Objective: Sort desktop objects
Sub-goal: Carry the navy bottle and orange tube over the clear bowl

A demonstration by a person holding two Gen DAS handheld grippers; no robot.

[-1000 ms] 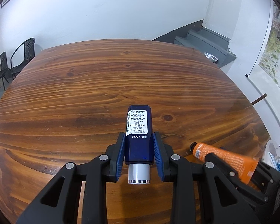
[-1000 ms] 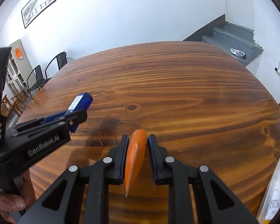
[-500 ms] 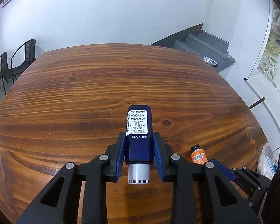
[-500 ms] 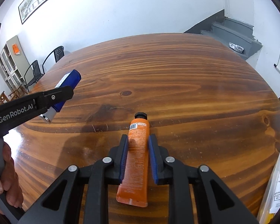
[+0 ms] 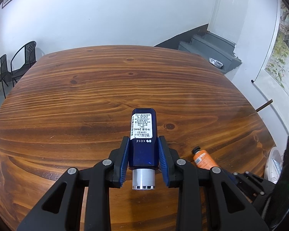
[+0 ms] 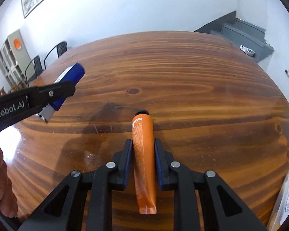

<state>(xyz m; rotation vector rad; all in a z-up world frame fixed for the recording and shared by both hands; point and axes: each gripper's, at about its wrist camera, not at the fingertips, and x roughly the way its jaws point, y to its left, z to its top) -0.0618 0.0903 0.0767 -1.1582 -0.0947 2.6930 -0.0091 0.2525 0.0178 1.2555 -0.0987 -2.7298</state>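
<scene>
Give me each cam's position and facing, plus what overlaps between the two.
Left wrist: sits on the left gripper, looking forward and down along its fingers at the blue bottle it clamps above the wooden table.
Right wrist: sits on the right gripper, aimed down at the orange tube it clamps; a hand shows at the left edge.
Shared: table, bottle, tube, grey steps.

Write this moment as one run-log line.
left tongs: shut on blue bottle | right tongs: shut on orange tube | both above wooden table
</scene>
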